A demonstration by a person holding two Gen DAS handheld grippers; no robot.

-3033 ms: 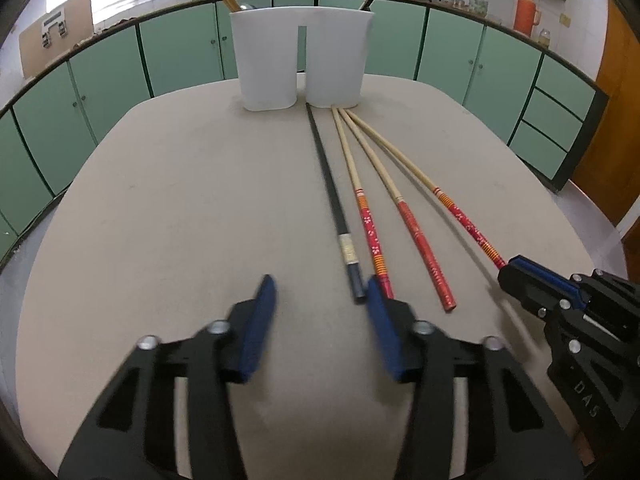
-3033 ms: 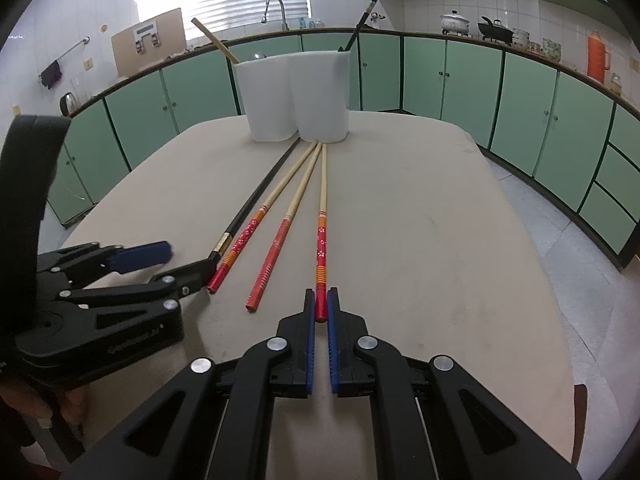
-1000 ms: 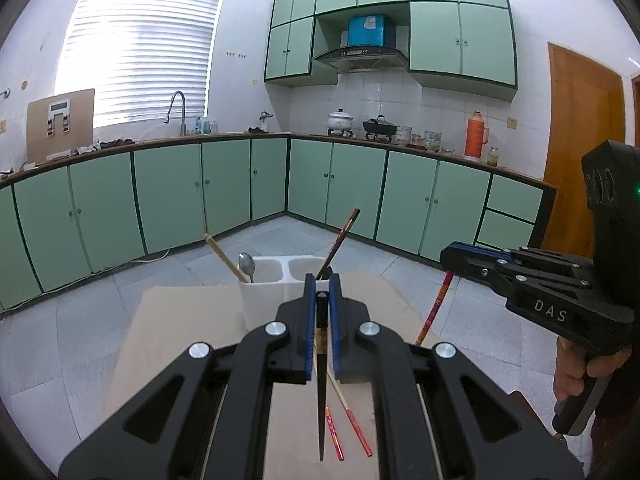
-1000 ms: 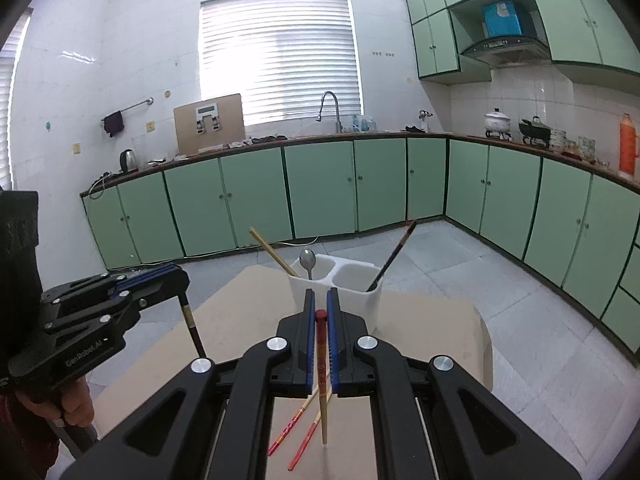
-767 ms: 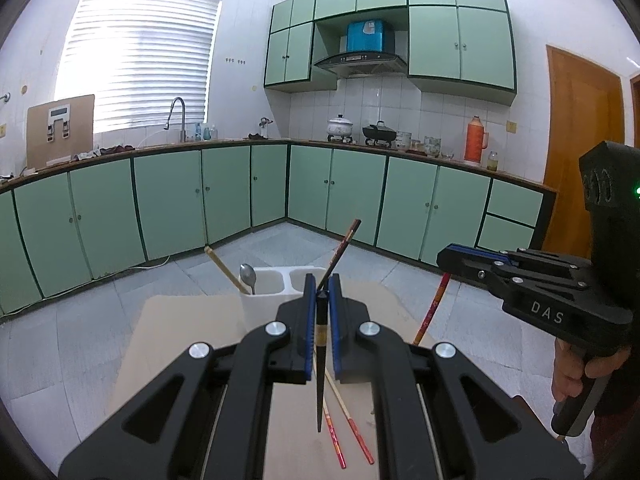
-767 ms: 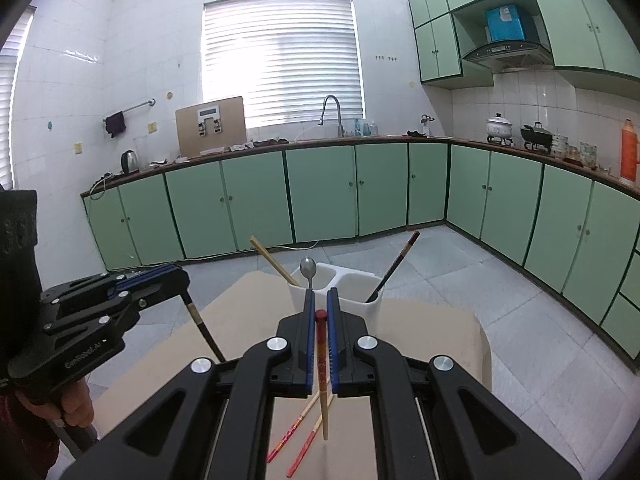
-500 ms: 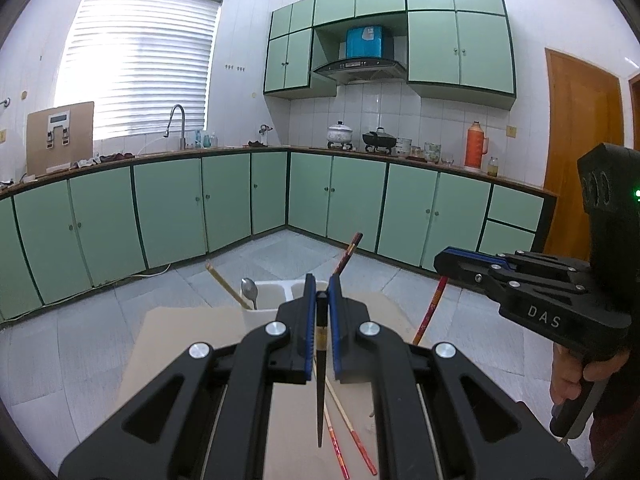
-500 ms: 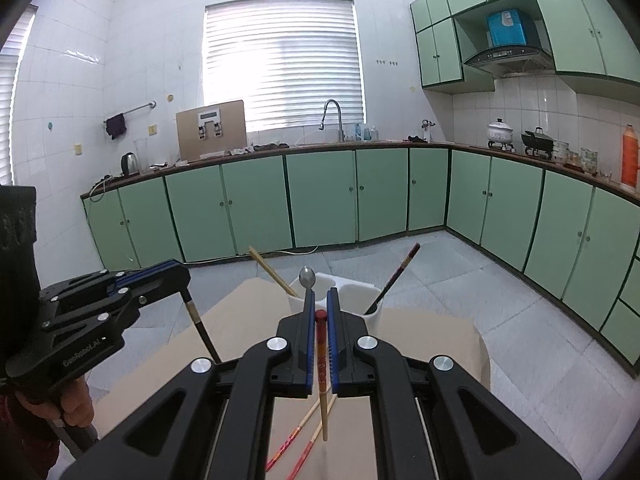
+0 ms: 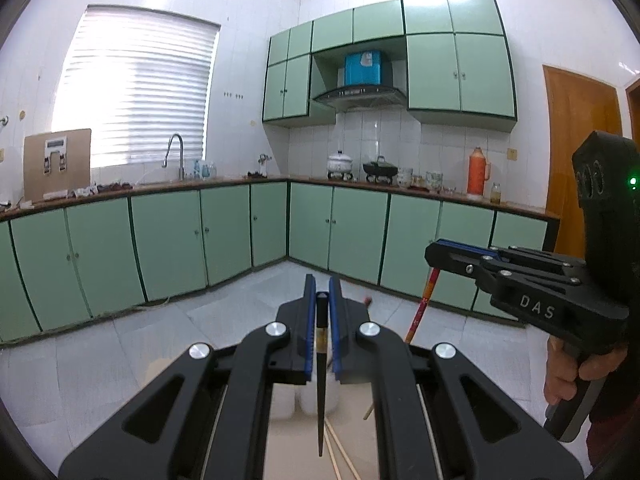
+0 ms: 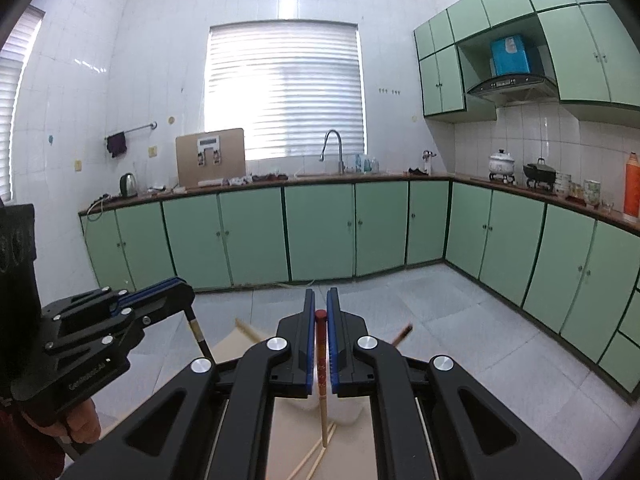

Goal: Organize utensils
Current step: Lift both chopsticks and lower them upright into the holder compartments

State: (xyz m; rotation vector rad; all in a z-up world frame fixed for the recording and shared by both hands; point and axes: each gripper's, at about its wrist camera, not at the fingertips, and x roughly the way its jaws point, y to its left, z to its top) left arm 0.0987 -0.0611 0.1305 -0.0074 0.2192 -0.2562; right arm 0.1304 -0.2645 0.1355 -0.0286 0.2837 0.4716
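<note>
My left gripper is shut on a black chopstick that hangs tip down over the table. My right gripper is shut on a red-and-wood chopstick, also hanging tip down. The white two-cup utensil holder is mostly hidden behind the jaws of each gripper, just below them. Each gripper shows in the other's view, the right one with its red chopstick, the left one with its black chopstick. Two chopsticks lie on the beige table.
Ends of utensils standing in the holder stick up beside the jaws. Green kitchen cabinets run around the room beyond the table, with a tiled floor between.
Both grippers took a chopstick off the table and lifted it. Over the last second both have kept rising and tilting up, so the holder has sunk behind the jaws.
</note>
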